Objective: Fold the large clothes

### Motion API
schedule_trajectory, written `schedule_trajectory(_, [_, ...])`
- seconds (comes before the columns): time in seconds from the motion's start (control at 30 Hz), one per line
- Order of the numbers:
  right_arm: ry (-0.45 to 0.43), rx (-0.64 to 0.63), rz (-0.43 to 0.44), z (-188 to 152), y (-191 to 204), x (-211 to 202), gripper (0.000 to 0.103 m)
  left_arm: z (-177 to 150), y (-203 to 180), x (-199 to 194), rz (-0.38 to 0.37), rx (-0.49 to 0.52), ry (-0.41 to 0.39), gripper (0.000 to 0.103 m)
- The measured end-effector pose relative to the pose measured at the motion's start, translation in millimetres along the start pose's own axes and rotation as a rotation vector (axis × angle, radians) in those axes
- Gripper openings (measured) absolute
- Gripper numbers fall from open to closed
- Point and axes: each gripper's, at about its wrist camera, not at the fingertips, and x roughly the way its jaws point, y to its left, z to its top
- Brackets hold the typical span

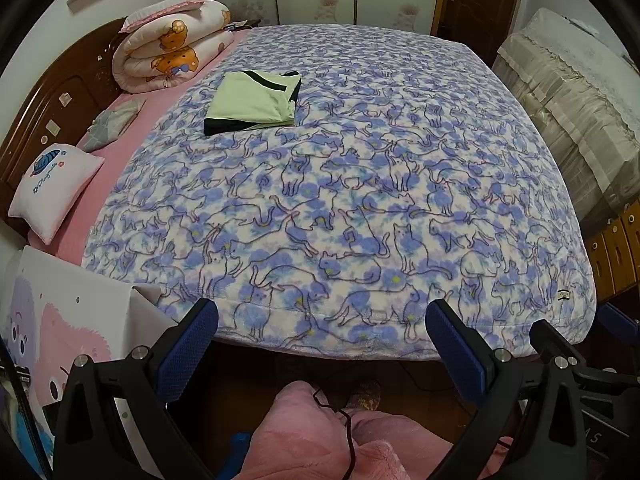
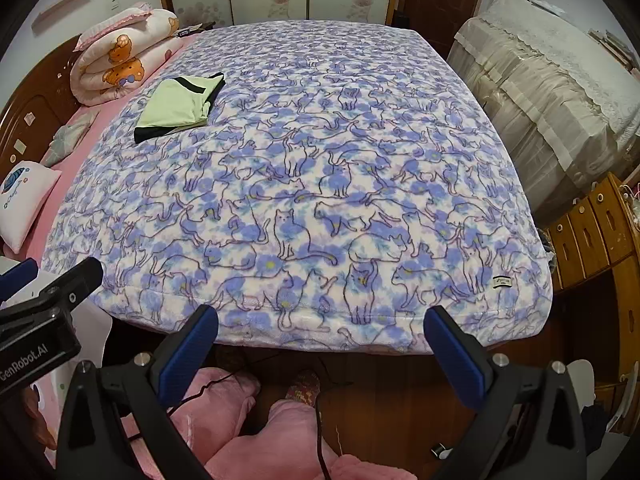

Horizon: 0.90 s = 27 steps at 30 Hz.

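Note:
A folded light-green garment with black trim (image 1: 254,102) lies on the far left part of the bed, on the blue cat-print blanket (image 1: 360,200). It also shows in the right wrist view (image 2: 178,106). My left gripper (image 1: 320,320) is open and empty, held off the near edge of the bed. My right gripper (image 2: 320,324) is open and empty too, beside the left one at the same edge. The left gripper's body shows at the left of the right wrist view (image 2: 44,312). Both grippers are far from the garment.
A rolled bear-print quilt (image 1: 172,52) and pillows (image 1: 52,188) lie by the wooden headboard (image 1: 60,92) at left. A covered piece of furniture (image 2: 552,92) and wooden drawers (image 2: 592,232) stand at right. Pink-clad legs (image 2: 248,420) are below the grippers.

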Motion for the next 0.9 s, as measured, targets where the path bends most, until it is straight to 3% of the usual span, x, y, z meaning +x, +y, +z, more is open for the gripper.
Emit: schedule_trajectory(0.9, [0.000, 0.006, -0.001, 1.4, 3.5, 1.0, 0.103, 2.2, 3.6, 1.2, -0.003, 0.003, -0.003, 0.103])
